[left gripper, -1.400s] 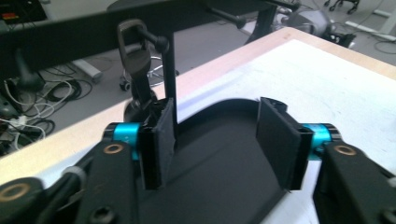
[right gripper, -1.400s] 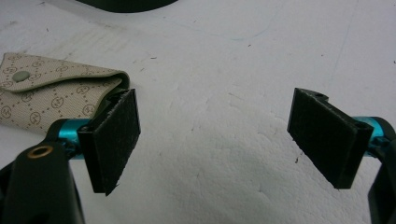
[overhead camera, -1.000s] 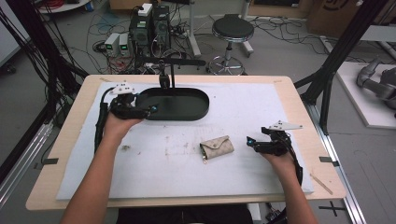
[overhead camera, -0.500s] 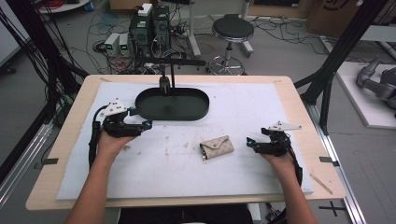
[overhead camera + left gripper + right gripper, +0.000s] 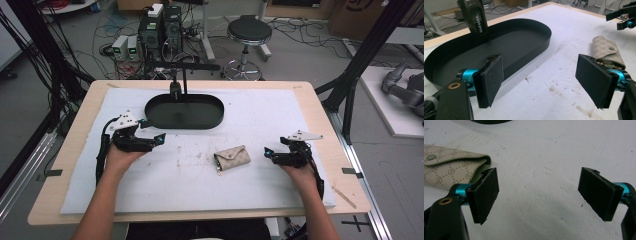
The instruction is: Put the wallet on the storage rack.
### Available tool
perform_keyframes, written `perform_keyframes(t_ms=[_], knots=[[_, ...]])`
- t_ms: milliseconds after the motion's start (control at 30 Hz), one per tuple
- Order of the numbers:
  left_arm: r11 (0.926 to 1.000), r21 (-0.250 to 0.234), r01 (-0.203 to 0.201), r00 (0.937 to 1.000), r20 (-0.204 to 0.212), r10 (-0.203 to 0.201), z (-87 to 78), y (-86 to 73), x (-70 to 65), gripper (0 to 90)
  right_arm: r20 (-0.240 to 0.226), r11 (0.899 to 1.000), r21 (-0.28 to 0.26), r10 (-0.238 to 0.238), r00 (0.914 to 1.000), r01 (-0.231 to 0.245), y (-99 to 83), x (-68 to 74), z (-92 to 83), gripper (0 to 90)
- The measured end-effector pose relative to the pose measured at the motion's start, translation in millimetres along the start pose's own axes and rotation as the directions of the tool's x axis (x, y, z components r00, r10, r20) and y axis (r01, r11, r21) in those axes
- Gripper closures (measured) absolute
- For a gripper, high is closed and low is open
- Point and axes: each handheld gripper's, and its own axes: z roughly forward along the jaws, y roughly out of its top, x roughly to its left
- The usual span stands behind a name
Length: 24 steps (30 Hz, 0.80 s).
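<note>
While both grippers, left gripper (image 5: 159, 138) and right gripper (image 5: 268, 152), are hovering wide-jawed and empty, the beige pouch (image 5: 232, 158) is lying between them, its contents seemingly keys, near the black tray (image 5: 184, 111).

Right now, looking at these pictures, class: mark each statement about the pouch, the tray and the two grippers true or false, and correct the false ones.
1. The beige pouch lies inside the black tray. False: it lies on the white mat, outside the tray.
2. The left gripper is open and holds nothing. True.
3. The right gripper is shut on the pouch. False: its jaws stand apart, clear of the pouch.
4. The pouch lies between the two grippers. True.
5. The pouch's flap is snapped closed. True.
</note>
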Motion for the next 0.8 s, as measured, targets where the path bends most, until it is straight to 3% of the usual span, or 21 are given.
perform_keyframes(t_ms=[367,633,800], knots=[[0.9998,0.021,-0.001,1.0000,0.006,0.001,2.3,1.2,-4.7,21.6,0.003,1.000,0.004,-0.001,1.0000,0.001,-0.7,0.2,-1.5,17.4],[0.9986,0.051,-0.015,0.9985,0.053,0.012,16.8,1.6,-15.5,20.4,0.013,1.000,0.001,0.010,0.9999,-0.010,-1.3,-2.8,-2.9,17.4],[0.9965,0.077,-0.034,0.9954,0.092,0.027,31.6,3.0,-29.5,19.4,0.012,1.000,0.001,0.001,0.9999,-0.001,-1.2,-2.0,-2.9,17.4]])
